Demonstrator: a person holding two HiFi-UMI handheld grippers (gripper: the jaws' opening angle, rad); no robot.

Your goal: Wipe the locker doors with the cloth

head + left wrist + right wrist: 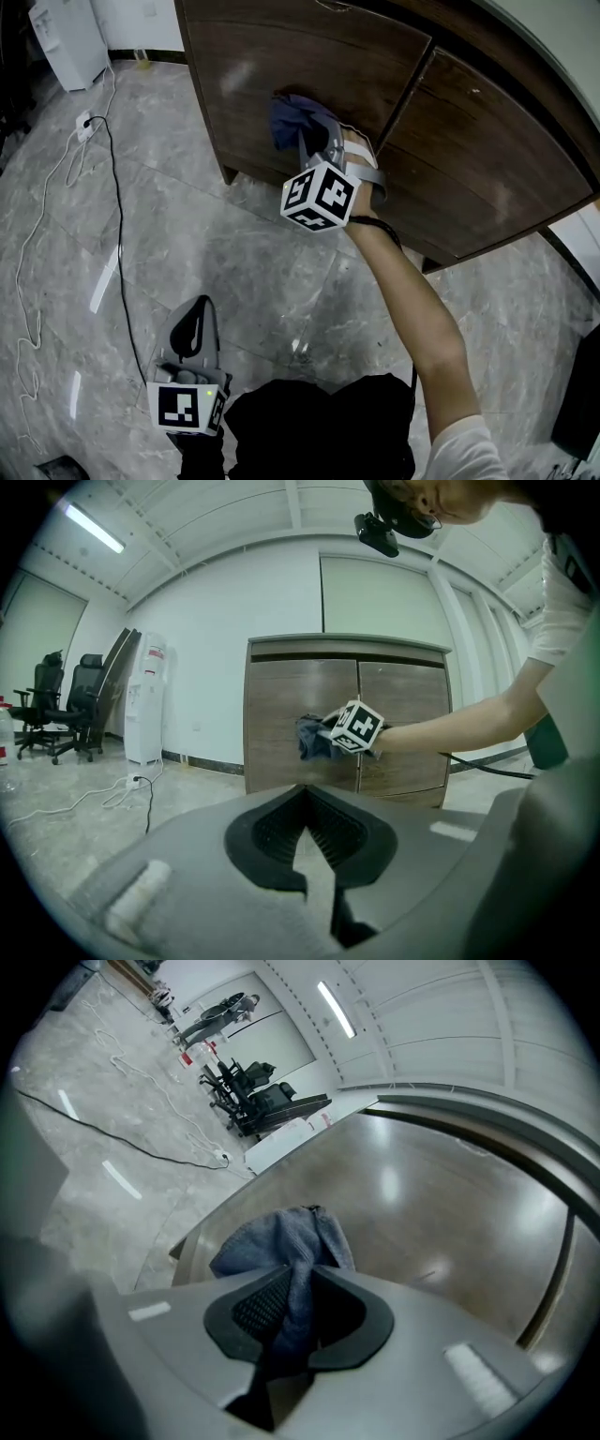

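Head view, edges: the locker [309, 37] fills 12 to 2 o'clock. Its bottom edge runs from a short leg [228, 174] at 10 o'clock toward 3 o'clock, and the seam [408, 89] between its two doors slants at 1 o'clock.
Open room: the marble floor [234, 253] spreads from 6 round to 10 o'clock.
Floor clutter: a black cable [117, 234] and a white cord [33, 253] trail across the floor at 9 o'clock. They meet a power strip [84, 125] at 10 o'clock, well apart from both my grippers.
Corner: a white appliance [66, 37] stands at 11 o'clock, apart from the locker's side.
Right gripper [311, 131]: it is reached out on my bare arm [412, 300] to just above centre, with its marker cube turned toward me.
Right fingers [251, 1309]: they are clenched on the cloth [289, 117], and the fabric fills the narrow gap and runs down between the pads.
Cloth: it is blue-grey and bunched, and it spills past my fingertips. It lies against the door [281, 56] on the 11 o'clock side of the seam, near that seam. The other door [487, 150], at 2 o'clock, is apart from it.
Left gripper [190, 328]: it is low at 7 o'clock over the floor, well apart from the locker.
Left fingers [281, 834]: they are pressed together with nothing between them. In the left gripper view the locker stands ahead at 12 o'clock, with open floor between.
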